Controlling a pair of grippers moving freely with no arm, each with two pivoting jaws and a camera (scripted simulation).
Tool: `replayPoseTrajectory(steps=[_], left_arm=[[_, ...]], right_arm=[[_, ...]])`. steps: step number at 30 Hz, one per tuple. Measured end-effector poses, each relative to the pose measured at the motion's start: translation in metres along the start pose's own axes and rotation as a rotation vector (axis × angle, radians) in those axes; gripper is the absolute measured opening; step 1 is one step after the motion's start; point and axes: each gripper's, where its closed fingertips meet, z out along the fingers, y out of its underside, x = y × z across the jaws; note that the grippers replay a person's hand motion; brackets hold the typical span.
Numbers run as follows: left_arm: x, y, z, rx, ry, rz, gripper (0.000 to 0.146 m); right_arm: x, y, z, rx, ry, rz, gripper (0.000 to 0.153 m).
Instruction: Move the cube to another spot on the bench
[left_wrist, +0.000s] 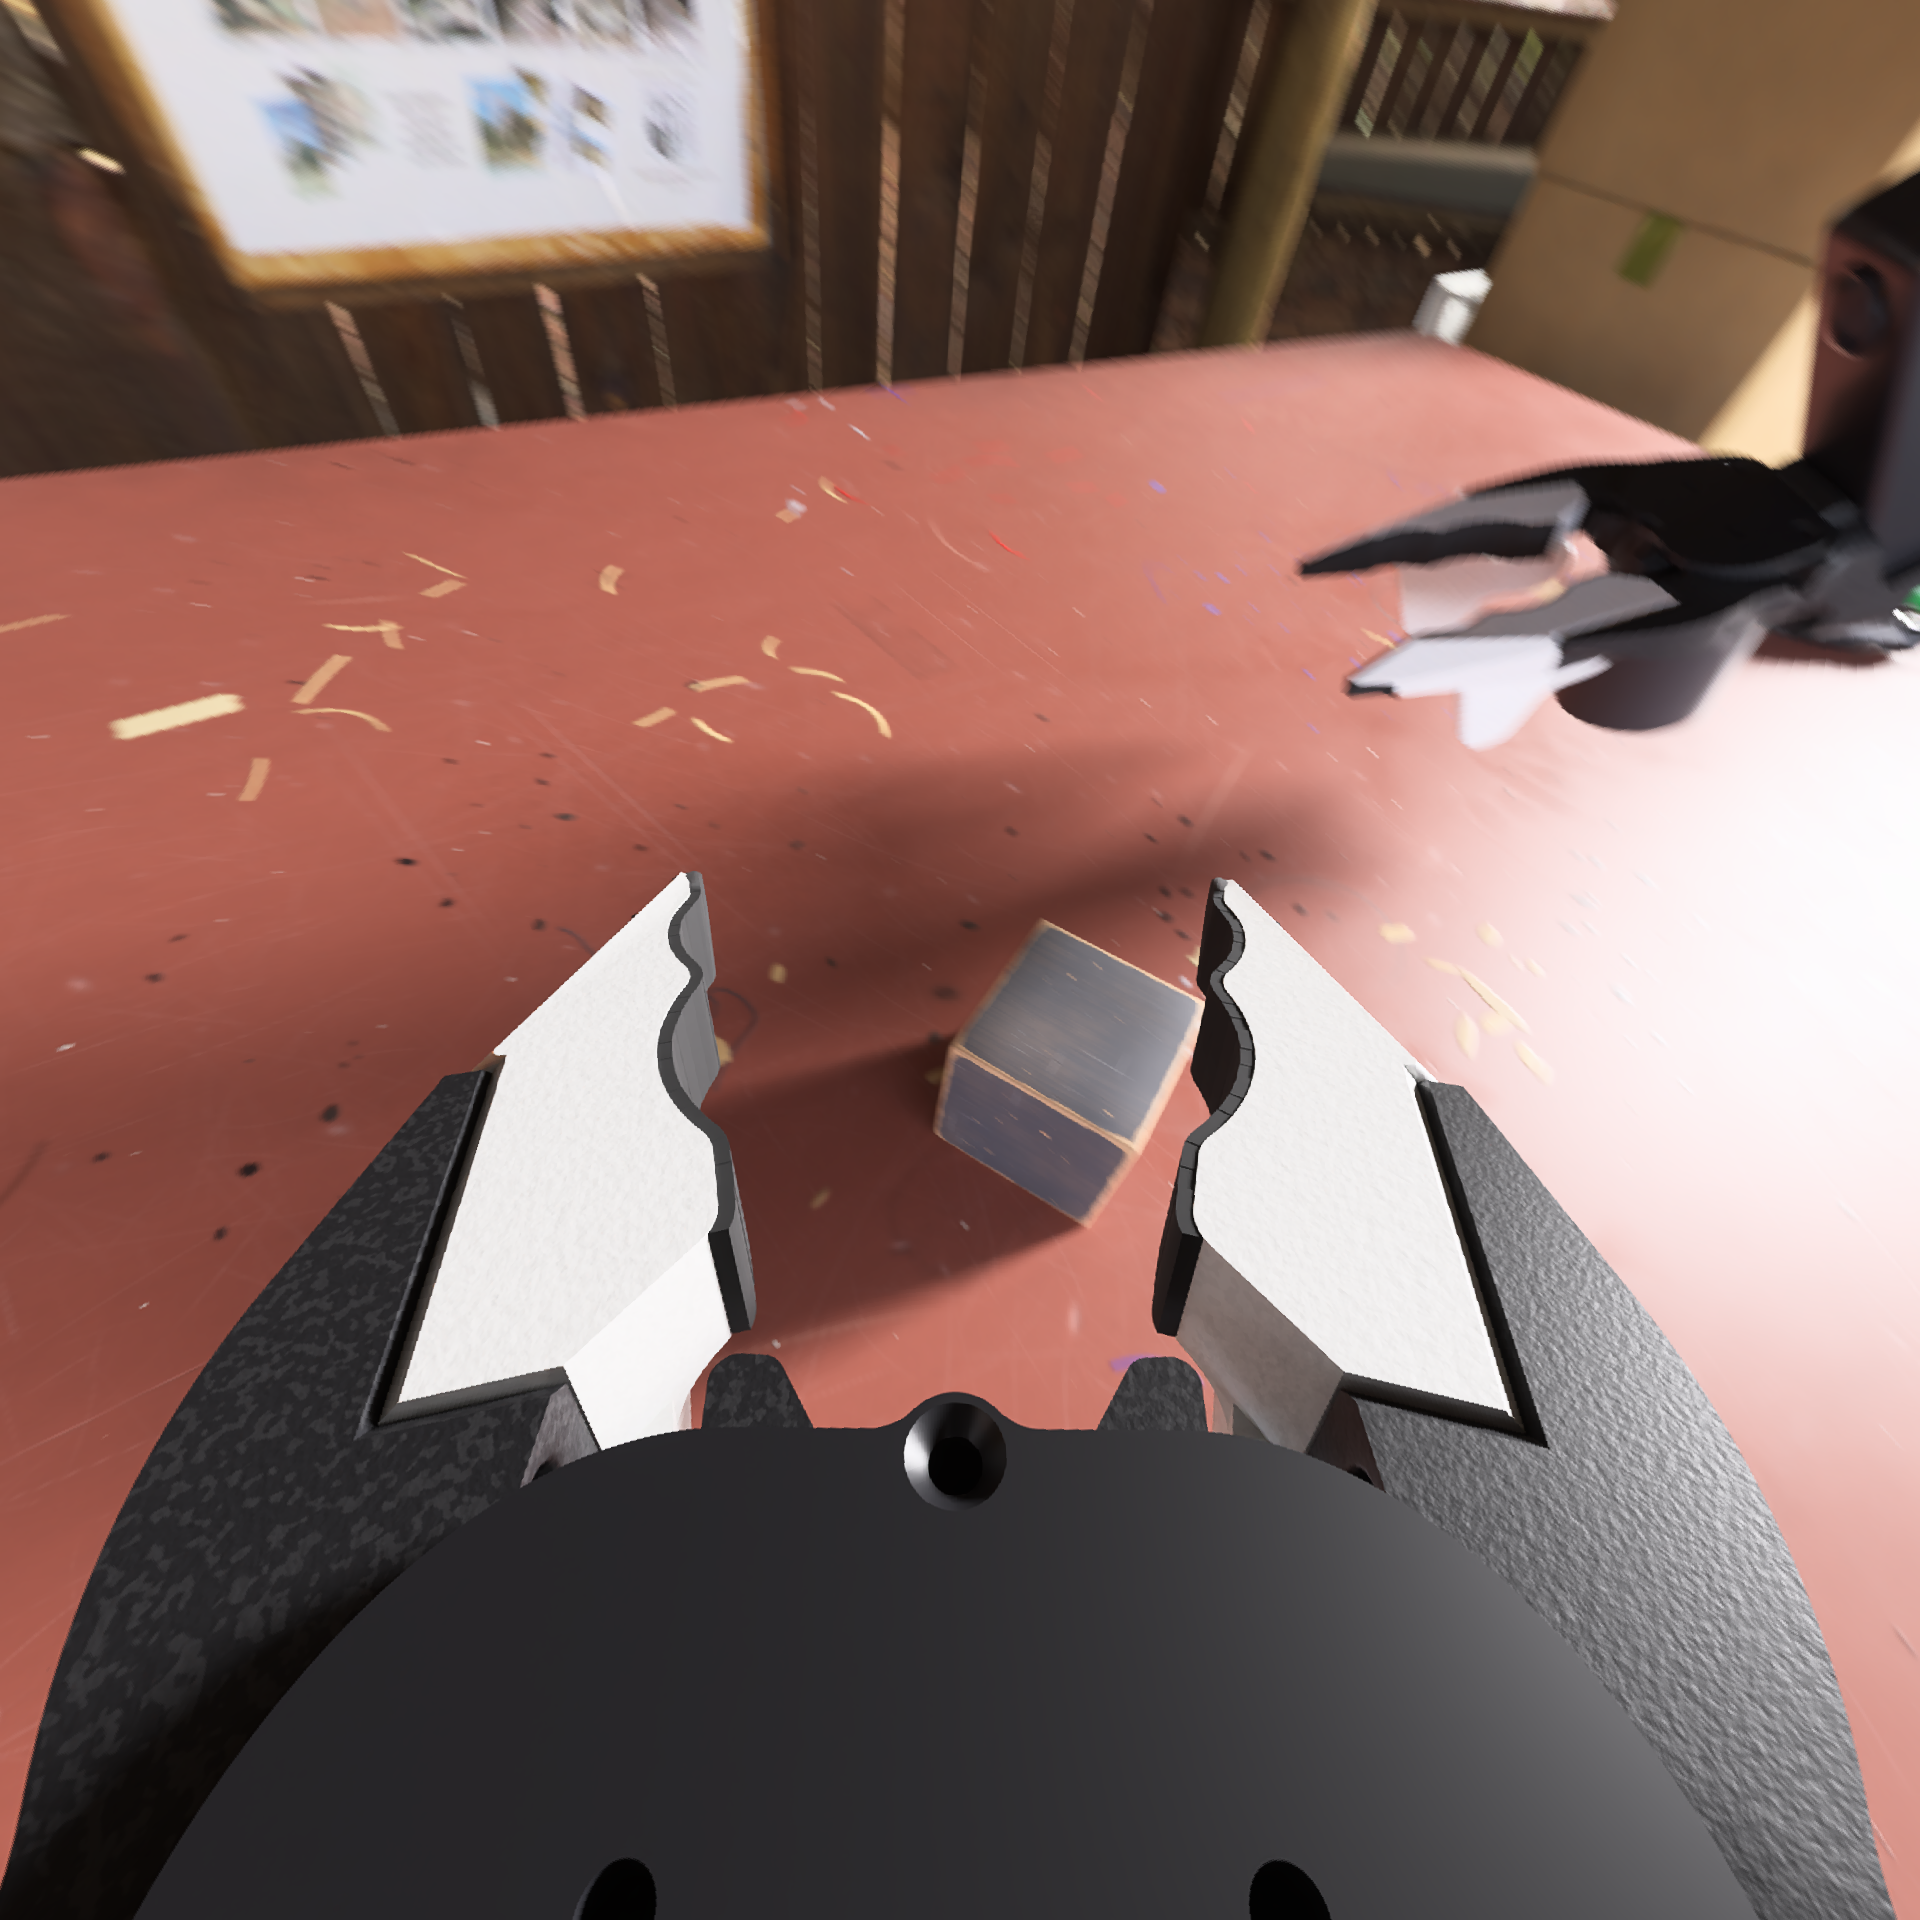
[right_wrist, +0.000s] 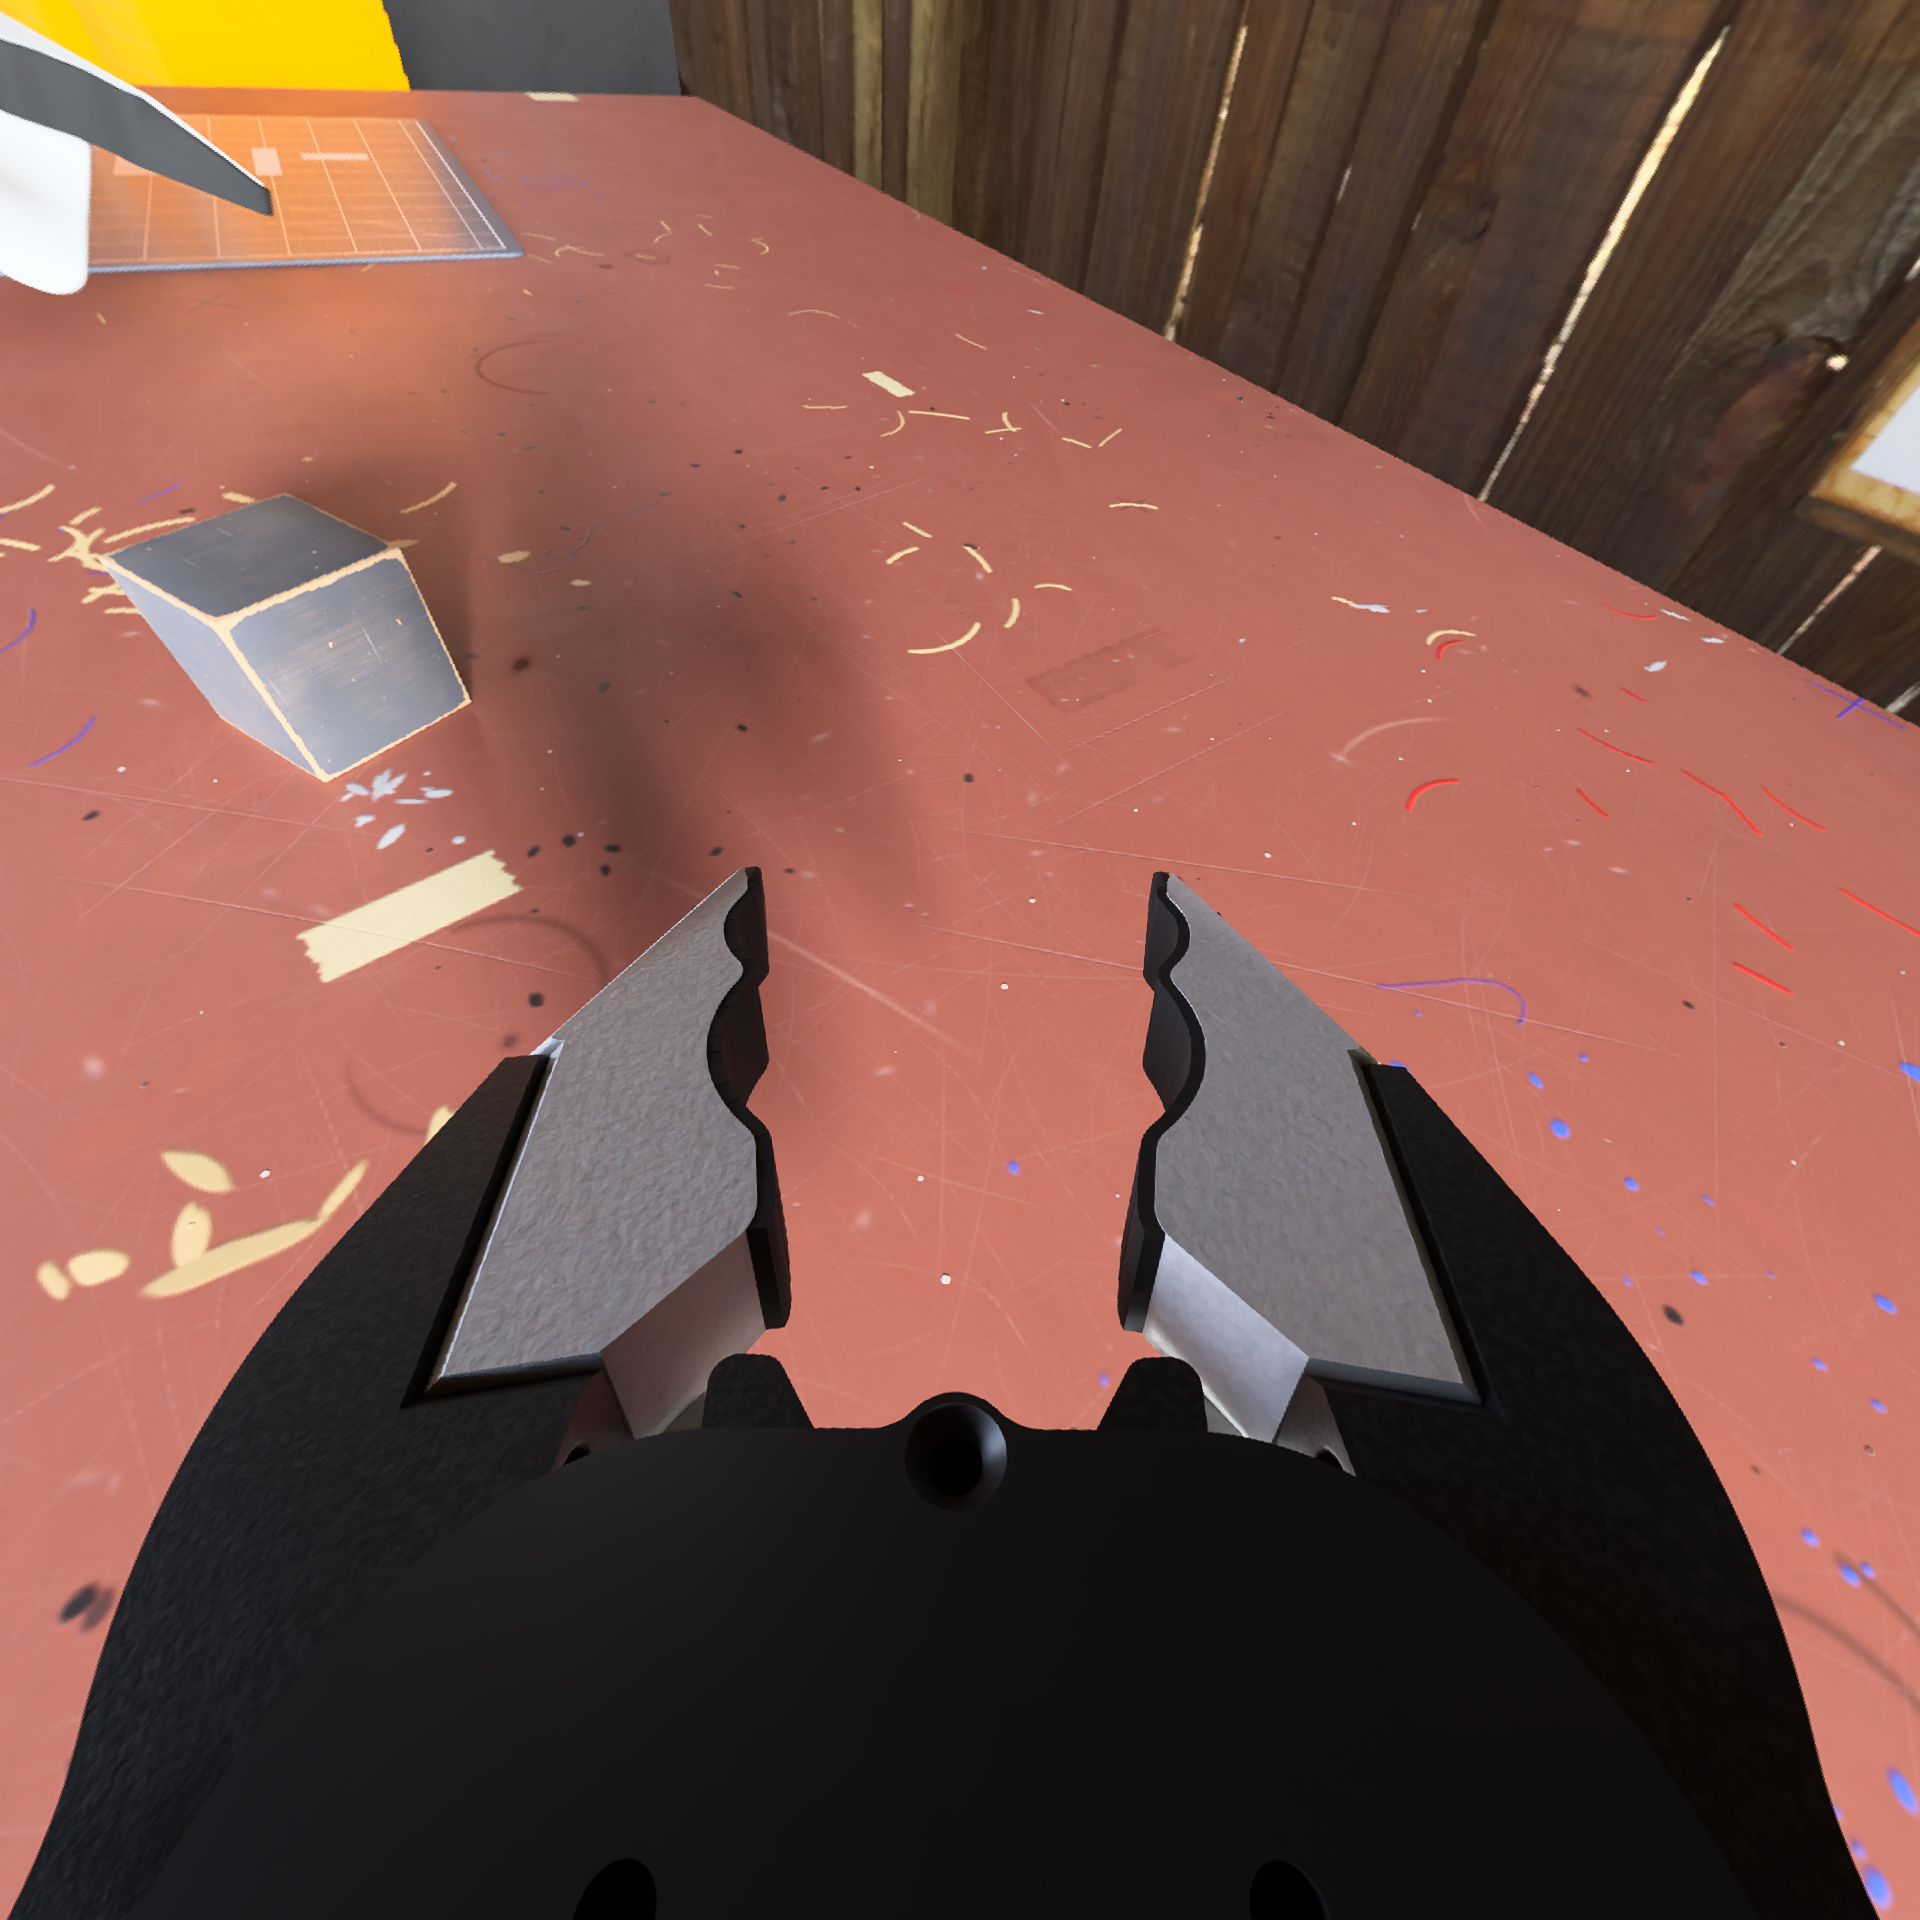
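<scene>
Bench (left_wrist: 520, 935) in reddish pink, scratched and speckled with dark dots, littered with pale wood shavings and bits of red and blue thread. Behind it, dark wooden planks (right_wrist: 1455, 260) with light showing through the gaps, and a framed board (left_wrist: 468, 135) of small pictures, too blurred to read. Cardboard boxes (left_wrist: 1662, 208) at the far right corner. Gridded cutting mat (right_wrist: 312, 197) at the bench's far end, a strip of pale tape (right_wrist: 410, 914) nearer by.

Cube (left_wrist: 1060, 1070) dark grey with light worn edges, resting flat on the bench, between the fingers of the left gripper (left_wrist: 956, 904) and nearer the right-hand one, perhaps just short of touching. Left gripper spread wide, grasping nothing. Right gripper (right_wrist: 956, 894) likewise released and empty, over bare bench, well apart from the cube (right_wrist: 291, 623). Nothing between cube and left gripper.
</scene>
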Motion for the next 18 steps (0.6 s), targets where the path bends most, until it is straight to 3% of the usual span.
replayPoseTrajectory(steps=[4, 8, 13, 18], left_arm=[[0.026, 0.006, -0.009, -0.137, 0.151, 0.106, 0.084], [0.034, 0.014, -0.012, -0.276, 0.197, 0.269, 0.082], [0.041, 0.034, -0.006, -0.470, 0.297, 0.338, 0.076], [0.029, 0.064, 0.008, -0.678, 0.238, 0.483, 0.079]], right_arm=[[-0.006, 0.001, 0.002, -0.010, -0.003, -0.028, 0.074], [-0.008, 0.000, 0.002, -0.006, 0.000, -0.050, 0.073], [-0.008, -0.002, 0.001, 0.005, 0.001, -0.047, 0.071], [-0.007, -0.002, 0.001, 0.009, 0.004, -0.044, 0.069]])
